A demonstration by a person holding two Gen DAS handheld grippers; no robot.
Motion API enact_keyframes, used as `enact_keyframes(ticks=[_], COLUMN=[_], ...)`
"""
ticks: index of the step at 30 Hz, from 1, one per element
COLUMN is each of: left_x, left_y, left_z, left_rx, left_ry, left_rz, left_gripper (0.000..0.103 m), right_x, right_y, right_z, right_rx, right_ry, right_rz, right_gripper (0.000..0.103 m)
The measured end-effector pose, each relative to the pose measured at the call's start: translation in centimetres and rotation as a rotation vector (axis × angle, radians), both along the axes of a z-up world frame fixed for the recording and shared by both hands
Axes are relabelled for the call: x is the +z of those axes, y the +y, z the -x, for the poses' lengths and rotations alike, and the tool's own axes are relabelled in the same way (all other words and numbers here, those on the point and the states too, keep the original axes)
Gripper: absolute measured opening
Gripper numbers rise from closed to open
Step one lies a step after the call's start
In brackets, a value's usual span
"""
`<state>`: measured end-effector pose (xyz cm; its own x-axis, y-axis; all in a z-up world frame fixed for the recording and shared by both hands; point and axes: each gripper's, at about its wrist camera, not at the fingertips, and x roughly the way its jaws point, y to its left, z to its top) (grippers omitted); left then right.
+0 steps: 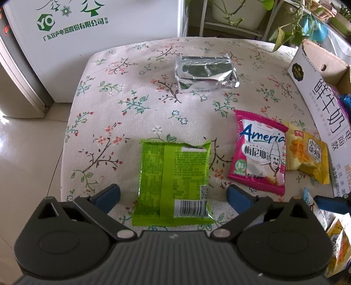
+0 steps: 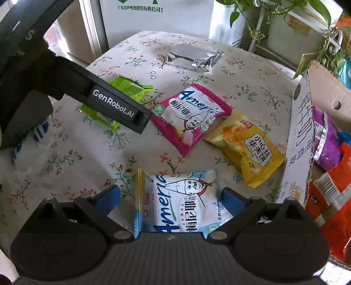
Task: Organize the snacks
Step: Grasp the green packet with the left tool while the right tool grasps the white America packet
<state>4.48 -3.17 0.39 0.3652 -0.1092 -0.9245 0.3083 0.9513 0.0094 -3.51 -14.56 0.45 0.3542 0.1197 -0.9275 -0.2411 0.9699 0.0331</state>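
Note:
My left gripper [image 1: 173, 195] is open, its blue fingers either side of a green snack packet [image 1: 173, 182] lying on the flowered tablecloth [image 1: 122, 92]. My right gripper [image 2: 171, 197] is open around a light blue and white snack packet [image 2: 179, 201]. A pink packet [image 1: 258, 153] [image 2: 190, 114] and a yellow packet [image 1: 307, 155] [image 2: 248, 149] lie side by side right of the green one. A silver foil packet [image 1: 206, 73] [image 2: 193, 58] lies at the far side. The green packet [image 2: 122, 87] also shows in the right wrist view, partly hidden by the left gripper body.
A cardboard box [image 1: 320, 87] [image 2: 302, 122] stands at the table's right edge, with purple and orange packets [image 2: 329, 175] inside. A white appliance [image 1: 94, 32] stands behind the table. Potted plants [image 1: 241, 13] on a rack are at the back right. Floor lies left.

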Motion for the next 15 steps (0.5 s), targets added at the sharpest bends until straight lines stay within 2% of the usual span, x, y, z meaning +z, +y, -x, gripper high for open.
enact_keyframes(ticks=[3,6,11,15], left_x=[0.01,0.05,0.14,0.49], left_y=[-0.04,-0.11,-0.16,-0.31], left_z=[0.03,0.08,0.27,0.68], left_rx=[-0.009,-0.015,-0.033,-0.060], left_ry=[-0.006,-0.010,-0.025,-0.045], left_rz=[-0.001,-0.001,0.008,0.030], left_gripper=[0.103,0.103,0.100,0.087], right_x=[0.18,0.56,0.82,1.07], right_y=[-0.19,-0.32,-0.58,-0.81], right_z=[-0.01,0.10,0.19,0.38], right_rx=[-0.007,-0.003,-0.005,-0.011], right_ry=[-0.013,-0.028,-0.036,-0.038], right_rz=[0.002,-0.018,-0.019,-0.025], right_gripper=[0.095,0.082,0.077,0.074])
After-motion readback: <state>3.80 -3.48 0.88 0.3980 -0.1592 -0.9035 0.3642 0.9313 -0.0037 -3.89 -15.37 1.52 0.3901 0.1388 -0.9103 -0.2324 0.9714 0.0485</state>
